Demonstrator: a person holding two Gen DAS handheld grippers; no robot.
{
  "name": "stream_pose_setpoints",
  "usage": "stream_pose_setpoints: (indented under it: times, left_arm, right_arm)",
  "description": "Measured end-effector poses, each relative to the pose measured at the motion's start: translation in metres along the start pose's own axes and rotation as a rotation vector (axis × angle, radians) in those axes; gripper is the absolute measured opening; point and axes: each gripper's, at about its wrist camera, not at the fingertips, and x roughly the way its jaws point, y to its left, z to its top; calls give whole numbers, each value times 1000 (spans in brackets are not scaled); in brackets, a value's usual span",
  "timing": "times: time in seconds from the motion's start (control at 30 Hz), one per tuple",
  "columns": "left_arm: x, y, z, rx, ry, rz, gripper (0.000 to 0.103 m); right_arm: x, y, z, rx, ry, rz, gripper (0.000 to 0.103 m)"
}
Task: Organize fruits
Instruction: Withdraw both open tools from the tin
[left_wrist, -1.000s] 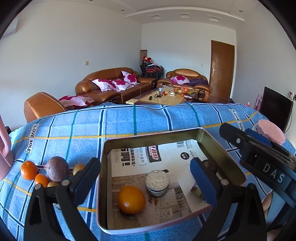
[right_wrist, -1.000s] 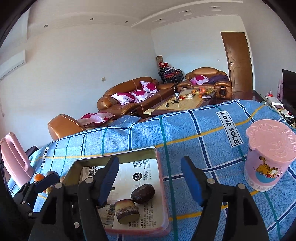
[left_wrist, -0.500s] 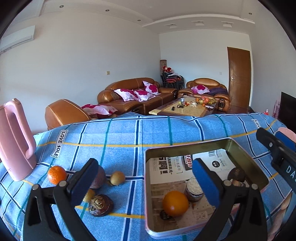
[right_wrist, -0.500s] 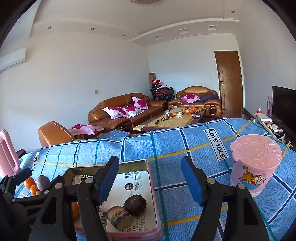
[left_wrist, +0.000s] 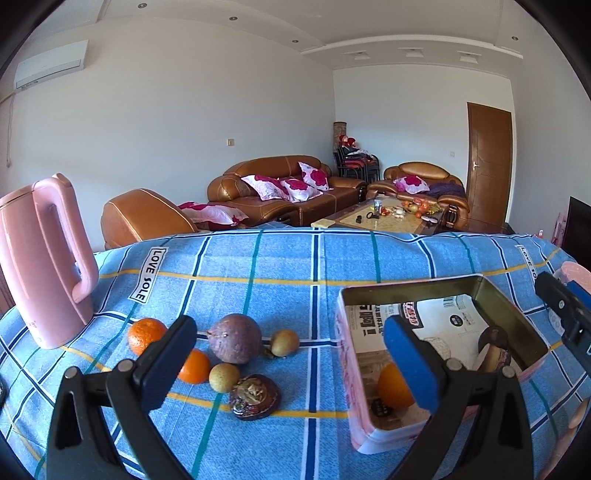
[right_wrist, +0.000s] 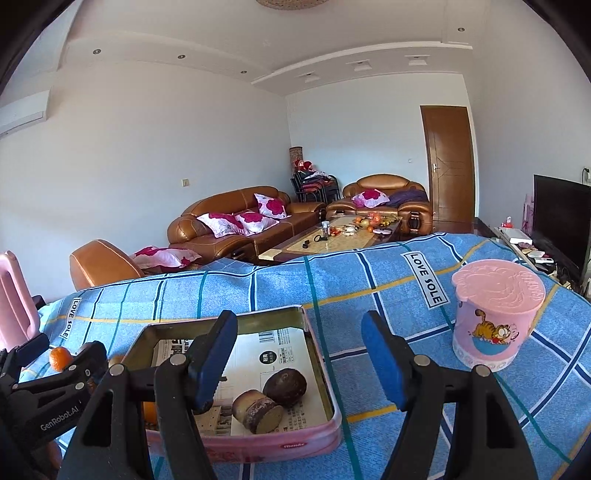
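Black fingers (left_wrist: 162, 365) with blue pads, silver screws

Beyond the fingers lies a bright living room with plain white walls (right_wrist: 147, 147) and a stepped white ceiling (right_wrist: 258, 44) set with small recessed lights; a brown leather sofa (left_wrist: 280, 184) with pink-flowered cushions stands against the far wall; ahead of it a low coffee table (right_wrist: 332, 240) carries small clutter; a matching armchair (left_wrist: 424, 184) sits beside a brown wooden door (right_wrist: 448, 162); an air conditioner (left_wrist: 48, 70) hangs high to the left; a dark television (right_wrist: 559, 218) stands to the right.
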Motion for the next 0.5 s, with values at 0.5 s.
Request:
stream_pose_setpoints:
  times: [0.5]
  left_arm:
    - [5,40,-1,32,14,46,103]
  right_arm:
    - [-13,45,-14,-7,41,55,71]
